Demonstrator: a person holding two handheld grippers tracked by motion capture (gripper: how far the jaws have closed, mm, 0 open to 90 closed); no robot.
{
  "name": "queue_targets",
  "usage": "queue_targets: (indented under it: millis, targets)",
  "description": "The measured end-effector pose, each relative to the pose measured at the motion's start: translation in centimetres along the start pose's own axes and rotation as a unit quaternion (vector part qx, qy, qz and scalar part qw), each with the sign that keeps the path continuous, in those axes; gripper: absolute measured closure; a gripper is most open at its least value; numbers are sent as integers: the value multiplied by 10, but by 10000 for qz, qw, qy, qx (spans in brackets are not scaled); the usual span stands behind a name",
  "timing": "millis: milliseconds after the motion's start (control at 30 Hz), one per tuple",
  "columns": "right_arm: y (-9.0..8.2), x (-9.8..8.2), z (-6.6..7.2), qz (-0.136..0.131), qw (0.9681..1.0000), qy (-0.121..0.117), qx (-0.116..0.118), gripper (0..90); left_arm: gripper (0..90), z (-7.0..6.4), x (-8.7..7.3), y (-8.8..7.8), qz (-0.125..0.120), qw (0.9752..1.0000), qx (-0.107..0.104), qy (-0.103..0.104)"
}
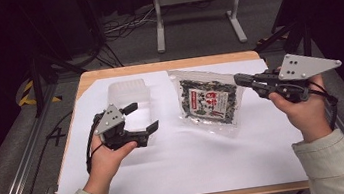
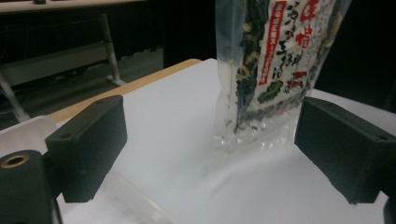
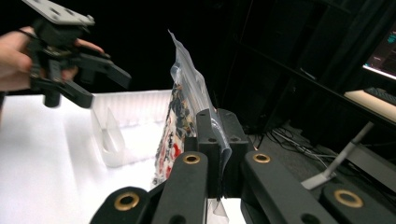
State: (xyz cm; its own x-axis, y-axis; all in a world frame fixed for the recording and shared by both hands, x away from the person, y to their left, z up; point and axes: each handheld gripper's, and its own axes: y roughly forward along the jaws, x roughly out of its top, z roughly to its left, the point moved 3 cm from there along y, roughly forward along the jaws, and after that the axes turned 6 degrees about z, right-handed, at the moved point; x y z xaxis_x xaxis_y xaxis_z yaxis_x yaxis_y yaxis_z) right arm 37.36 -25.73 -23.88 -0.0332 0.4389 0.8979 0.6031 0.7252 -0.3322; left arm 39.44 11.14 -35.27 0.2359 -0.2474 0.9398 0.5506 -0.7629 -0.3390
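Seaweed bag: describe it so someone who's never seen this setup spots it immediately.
Start at the wooden table covered with white paper. On its right half, the right gripper pinches one edge of a clear plastic bag of dark green dried seaweed with a red-and-white printed label. Its only neighbour is a plain translucent white container on the left, with no print or dark contents.

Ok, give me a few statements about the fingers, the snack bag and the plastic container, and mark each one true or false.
1. The right gripper is shut on the snack bag. True.
2. The left gripper has its fingers closed. False: they stand wide apart, holding nothing.
3. The clear plastic container lies on the white sheet near the left gripper. True.
4. The bag lies flat and untouched. False: its edge is pinched and it hangs lifted, with its bottom at the sheet.
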Motion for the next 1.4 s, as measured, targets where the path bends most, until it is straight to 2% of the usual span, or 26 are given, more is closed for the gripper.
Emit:
queue_targets:
  millis: [200, 433, 467, 600, 700, 900, 967, 1067, 1167, 1233, 1367, 1400]
  targets:
    - [-2, 15, 10, -251, 9992, 50, 317, 900, 101, -8, 12, 7, -88, 9998, -193, 15]
    - [-1, 27, 23, -376, 9980, -80, 504, 900, 83, -16, 19, 14, -142, 9992, -334, 179]
    - [0, 30, 26, -404, 9975, -112, 567, 900, 76, -19, 21, 17, -118, 9988, -441, 199]
    - [2, 33, 30, -483, 9962, -112, 723, 900, 56, -23, 23, 22, -147, 9975, -650, 224]
    - [5, 34, 31, -548, 9952, -99, 809, 900, 48, -25, 25, 24, -259, 9963, -793, 218]
    - [11, 34, 35, -585, 9942, -71, 903, 900, 39, -31, 30, 26, -439, 9941, -941, 299]
    - [14, 34, 35, -627, 9938, -42, 919, 900, 48, -35, 33, 28, -508, 9927, -1041, 327]
    - [15, 34, 35, -664, 9933, -16, 943, 900, 56, -37, 35, 30, -548, 9919, -1099, 334]
    - [17, 34, 36, -722, 9927, 4, 961, 900, 107, -39, 36, 35, -583, 9891, -1308, 355]
    - [17, 34, 36, -735, 9928, 21, 943, 900, 109, -38, 35, 37, -559, 9892, -1296, 387]
    - [19, 31, 35, -774, 9925, 109, 936, 900, 205, -35, 33, 39, -577, 9885, -1361, 334]
    - [19, 29, 34, -814, 9923, 159, 923, 900, 232, -34, 32, 38, -578, 9874, -1437, 327]
